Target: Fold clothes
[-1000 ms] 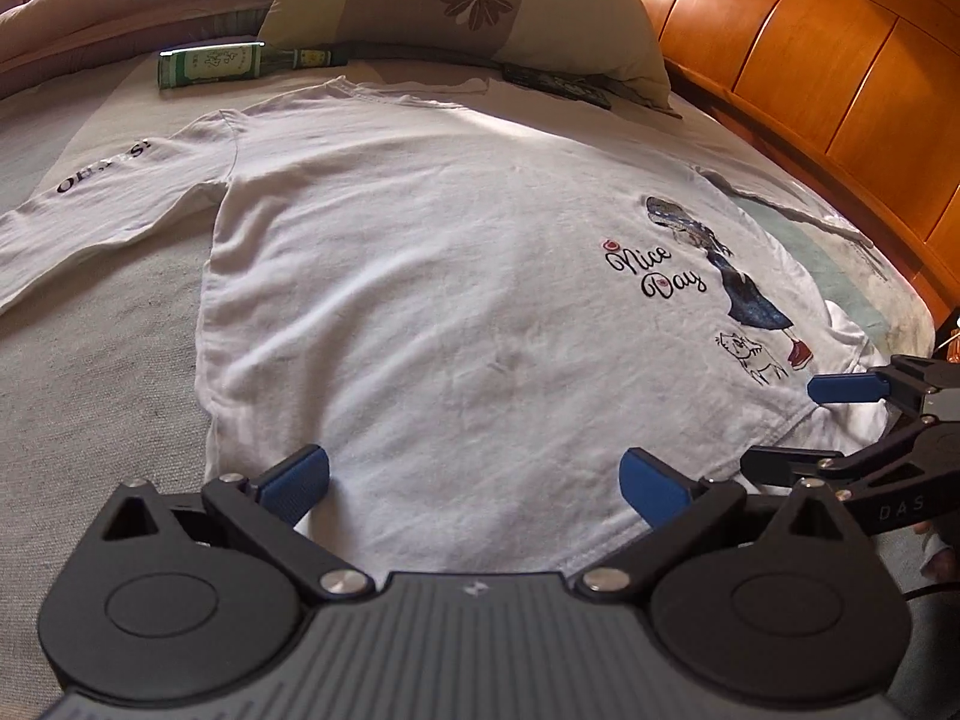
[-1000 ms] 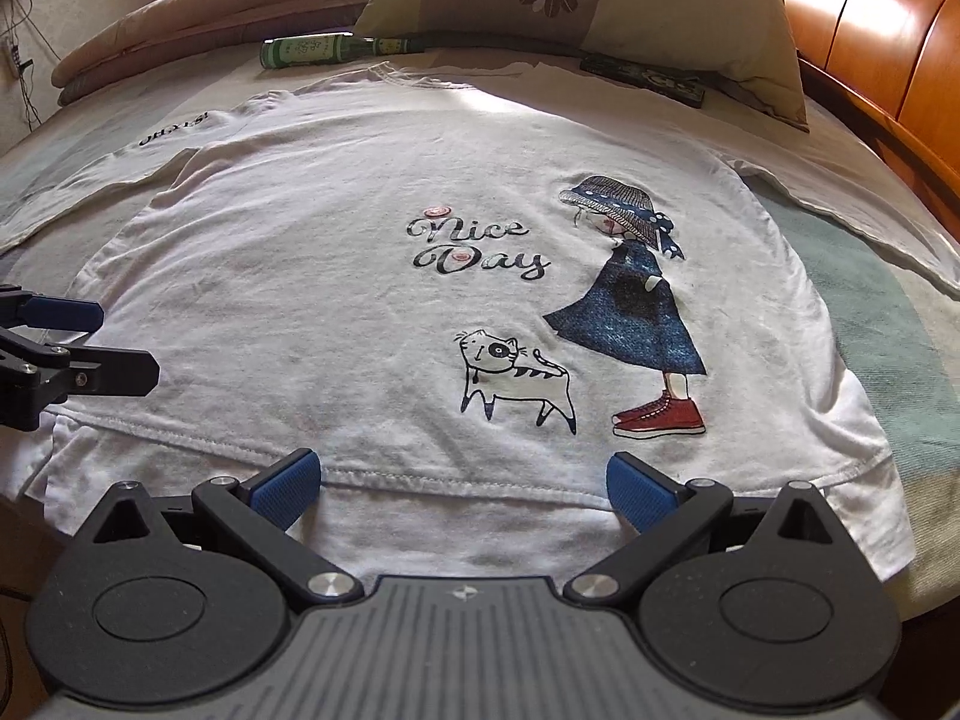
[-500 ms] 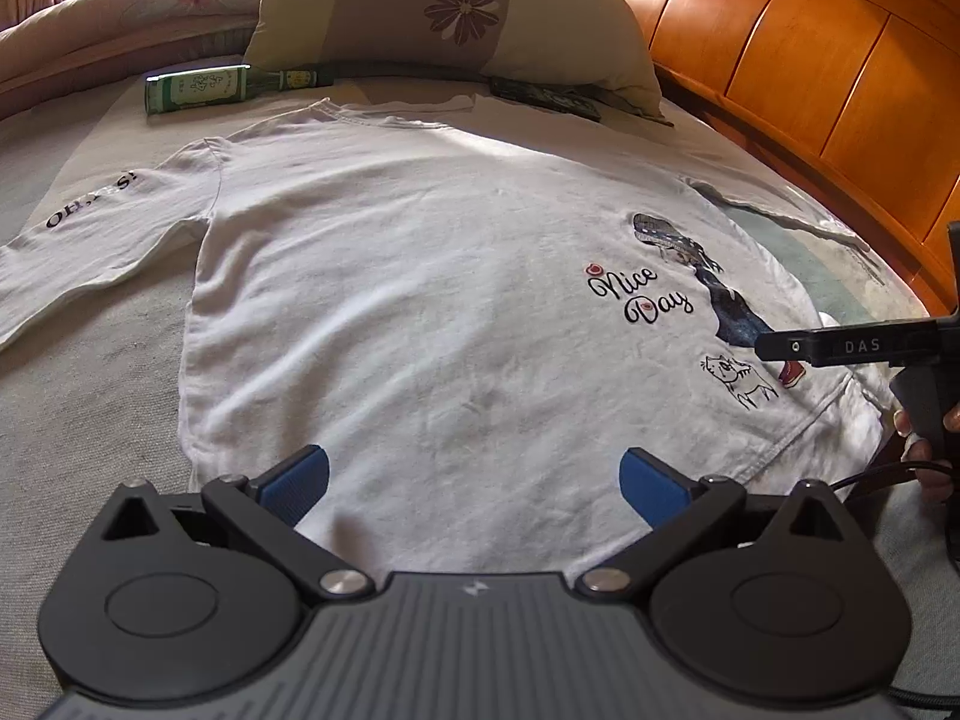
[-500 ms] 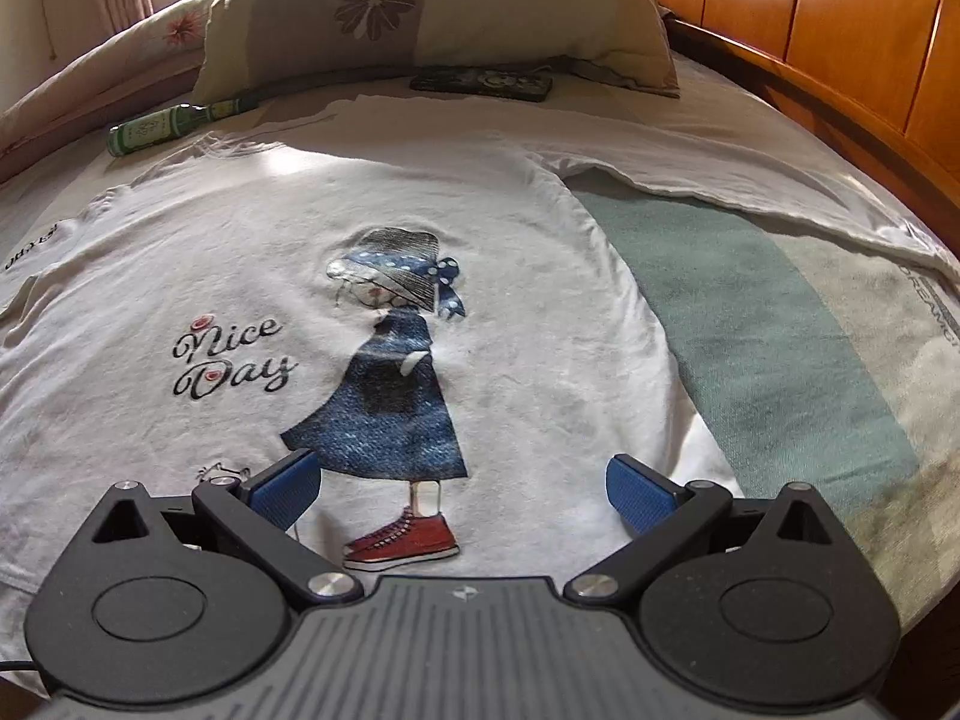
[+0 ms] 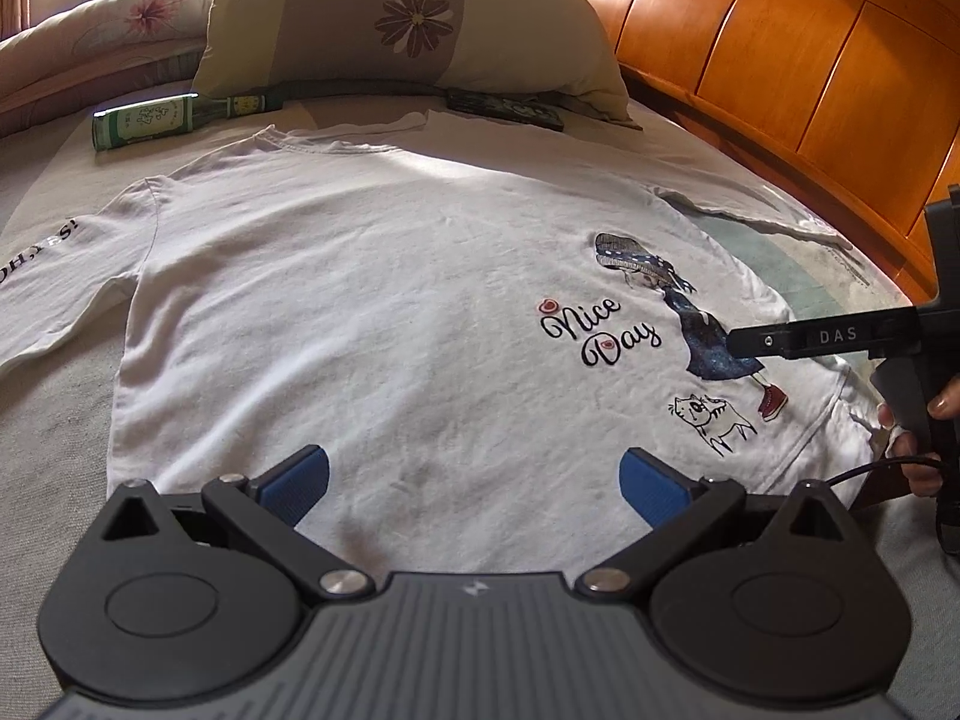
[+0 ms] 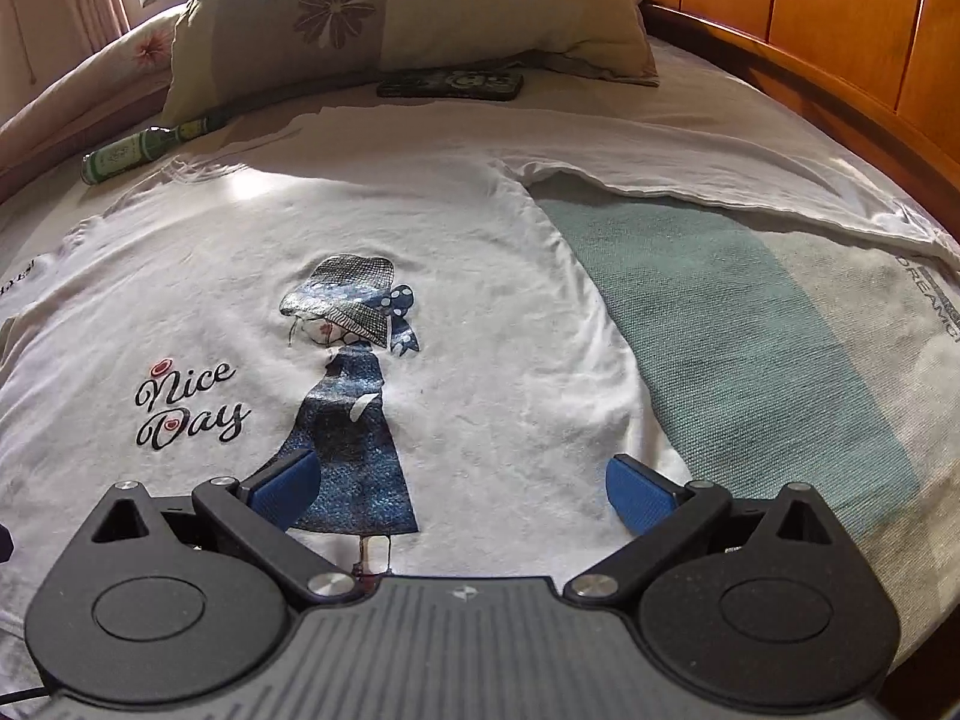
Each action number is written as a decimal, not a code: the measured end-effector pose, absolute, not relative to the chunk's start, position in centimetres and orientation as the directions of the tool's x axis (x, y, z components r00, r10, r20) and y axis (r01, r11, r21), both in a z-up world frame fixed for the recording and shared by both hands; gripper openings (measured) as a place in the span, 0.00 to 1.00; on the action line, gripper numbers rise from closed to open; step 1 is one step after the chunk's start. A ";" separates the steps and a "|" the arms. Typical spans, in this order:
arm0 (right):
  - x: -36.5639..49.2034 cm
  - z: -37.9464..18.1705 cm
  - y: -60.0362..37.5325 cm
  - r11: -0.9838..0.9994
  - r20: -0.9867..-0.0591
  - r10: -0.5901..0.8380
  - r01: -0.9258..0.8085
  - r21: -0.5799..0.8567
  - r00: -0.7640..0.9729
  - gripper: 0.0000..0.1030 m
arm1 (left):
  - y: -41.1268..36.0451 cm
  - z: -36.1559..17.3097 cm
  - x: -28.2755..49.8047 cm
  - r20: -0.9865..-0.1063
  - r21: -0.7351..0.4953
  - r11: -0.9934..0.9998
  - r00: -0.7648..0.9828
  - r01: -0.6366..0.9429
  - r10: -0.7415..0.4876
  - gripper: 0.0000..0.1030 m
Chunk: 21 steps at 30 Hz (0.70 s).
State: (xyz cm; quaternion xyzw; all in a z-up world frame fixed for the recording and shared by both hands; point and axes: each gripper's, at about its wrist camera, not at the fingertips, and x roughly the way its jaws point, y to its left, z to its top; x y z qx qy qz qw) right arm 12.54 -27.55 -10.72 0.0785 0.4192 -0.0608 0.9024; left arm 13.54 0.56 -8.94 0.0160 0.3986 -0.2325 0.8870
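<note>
Shirt: a white long-sleeved shirt [image 5: 372, 324] lies flat, print side up, on the bed [image 6: 750, 324], sleeves stretched out to both sides, collar toward the pillow [image 5: 408, 18].
Left hand-held gripper: the left hand-held gripper [image 5: 474, 480] has its blue pads spread wide, nothing between them, over the shirt's bottom hem.
Right hand-held gripper: the right hand-held gripper [image 6: 462, 483] is spread too and holds nothing, low over the printed figure near the hem.
Other things: a green bottle [image 5: 156, 120] and a dark flat case [image 6: 450, 84] lie by the pillow, beside a wooden headboard [image 5: 780, 54].
</note>
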 end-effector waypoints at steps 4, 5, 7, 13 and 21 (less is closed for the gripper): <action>12.8 -8.9 -30.3 0.980 -0.732 -0.053 0.175 0.092 0.679 1.00 | 0.2 -9.1 14.5 -0.720 -0.140 0.895 0.577 0.423 -0.386 0.99; 13.1 -8.3 -31.3 0.979 -0.723 -0.072 0.186 0.080 0.688 1.00 | 0.0 -9.1 14.9 -0.720 -0.132 0.895 0.580 0.426 -0.382 0.99; 14.2 -7.0 -34.4 0.972 -0.698 -0.132 0.229 0.047 0.704 1.00 | -0.6 -9.0 15.7 -0.715 -0.117 0.893 0.587 0.434 -0.379 0.99; 17.4 -4.9 -45.9 0.934 -0.647 -0.212 0.347 0.087 0.733 1.00 | -2.5 -7.9 17.2 -0.681 -0.103 0.881 0.613 0.463 -0.402 0.99; 24.5 -7.1 -57.3 0.900 -0.674 -0.172 0.393 0.190 0.719 1.00 | -5.0 -8.2 19.1 -0.677 -0.082 0.879 0.621 0.469 -0.394 0.99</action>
